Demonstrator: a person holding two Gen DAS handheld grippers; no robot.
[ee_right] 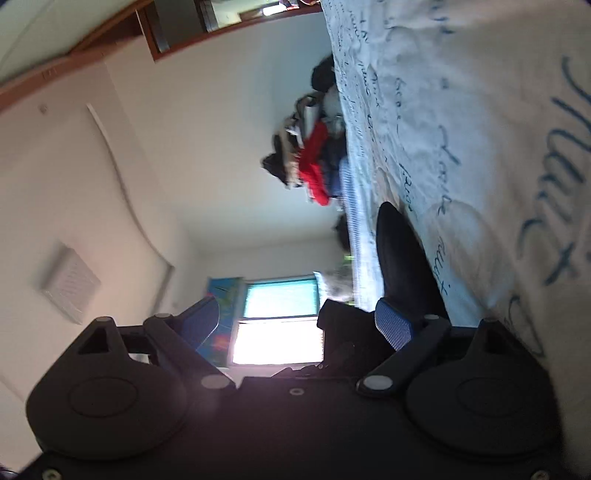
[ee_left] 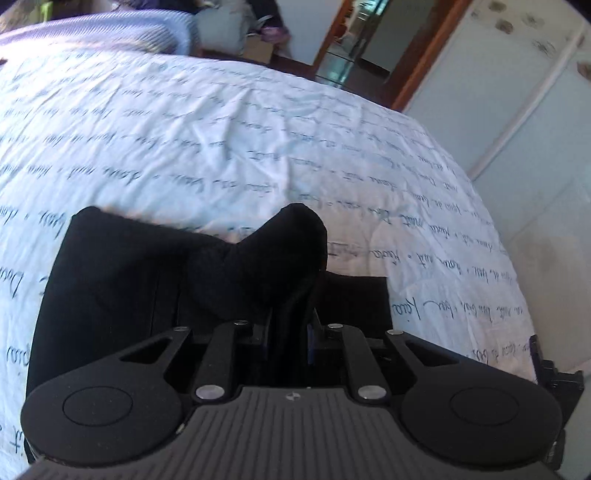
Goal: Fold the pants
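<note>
Black pants [ee_left: 122, 280] lie on a bed under a white sheet [ee_left: 221, 129] printed with dark handwriting. My left gripper [ee_left: 291, 332] is shut on a bunched fold of the pants, which rises in a hump between its fingers. In the right wrist view the picture is rolled, with the bed along the right side. My right gripper [ee_right: 295, 325] stands open, its blue pads [ee_right: 393, 328] wide apart. A dark fold of the pants [ee_right: 402, 258] lies on the sheet just beyond the right-hand pad. Nothing is pressed between the pads.
A pile of mixed clothes [ee_right: 314, 158], some of it red, sits at the far end of the bed. A bright window [ee_right: 280, 321] shows behind the open jaws. White wardrobe doors [ee_left: 517, 110] and a wood-framed doorway [ee_left: 351, 44] stand past the bed's edge. A striped blanket [ee_left: 110, 33] lies at the top left.
</note>
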